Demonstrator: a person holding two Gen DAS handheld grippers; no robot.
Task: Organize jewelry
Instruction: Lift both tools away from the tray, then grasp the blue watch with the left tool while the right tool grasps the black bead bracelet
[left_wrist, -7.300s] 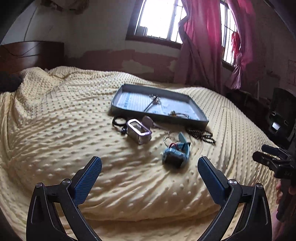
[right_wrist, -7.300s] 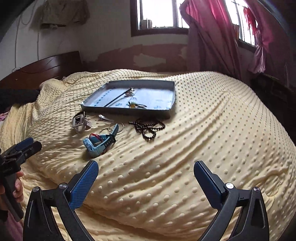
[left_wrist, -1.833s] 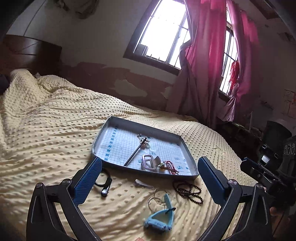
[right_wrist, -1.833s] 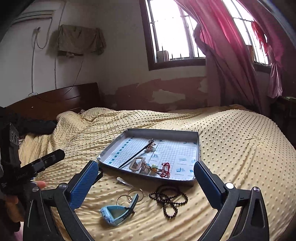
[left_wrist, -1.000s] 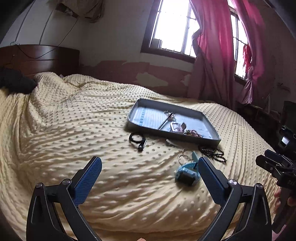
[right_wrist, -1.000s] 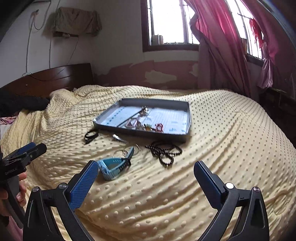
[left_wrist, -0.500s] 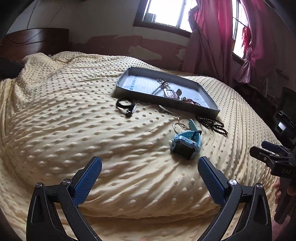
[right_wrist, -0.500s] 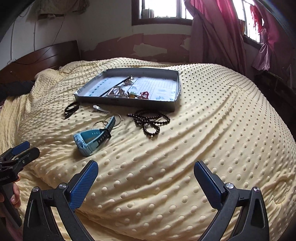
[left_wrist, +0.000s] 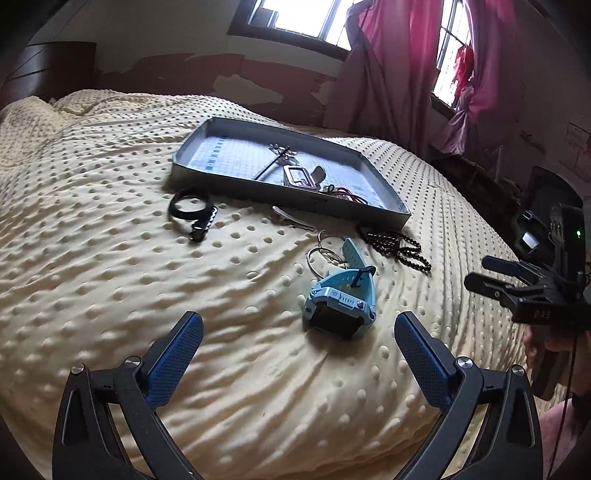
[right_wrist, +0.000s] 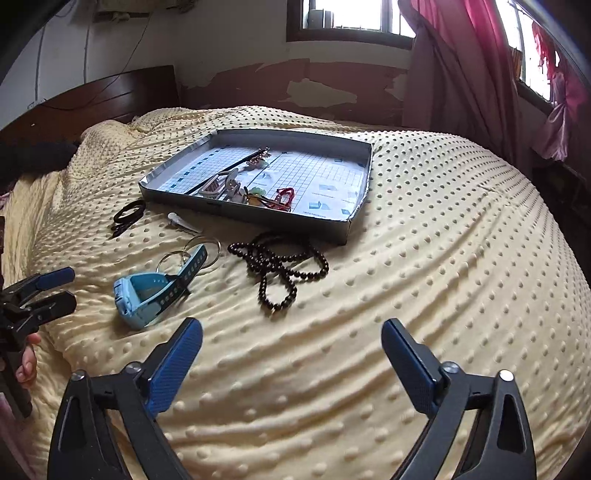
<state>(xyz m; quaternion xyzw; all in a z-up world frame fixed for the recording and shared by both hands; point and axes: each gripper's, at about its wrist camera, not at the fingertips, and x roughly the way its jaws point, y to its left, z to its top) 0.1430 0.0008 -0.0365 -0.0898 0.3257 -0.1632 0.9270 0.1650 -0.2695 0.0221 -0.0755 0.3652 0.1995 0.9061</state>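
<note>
The left gripper (left_wrist: 298, 339) is spread wide and empty, its blue pads (left_wrist: 176, 350) poised low over the yellow dotted bedspread (left_wrist: 110, 280). The blue watch (left_wrist: 341, 297) lies between and just ahead of the two fingers, not touched. Half a second ago the same watch sat further ahead in this view; the gripper has closed in on it and dropped toward the bed. The right gripper (right_wrist: 291, 350) is likewise spread and empty, hovering above bare bedspread, with the black bead string (right_wrist: 279, 264) ahead of it and well apart from its fingers.

Beyond the watch, two thin metal hoops (left_wrist: 325, 251) lie touching its strap. A silver hair clip (left_wrist: 291, 219) lies just in front of the grey tray (left_wrist: 384, 186), and a black hair tie (left_wrist: 190, 206) rests to the left, near the tray's front wall. In the tray: a long hair stick (left_wrist: 275, 160), a silver watch (left_wrist: 299, 177) and some small red and green pieces (right_wrist: 275, 195), too small to tell apart.

Since the earliest left wrist frame the silver watch has gone from the bedspread into the tray. Judgement: the sorting is partly done, with five items outside the tray. The left gripper's advance suggests the blue watch is the next pick. Its curled strap overlaps the hoops, so a lift may drag them.
</note>
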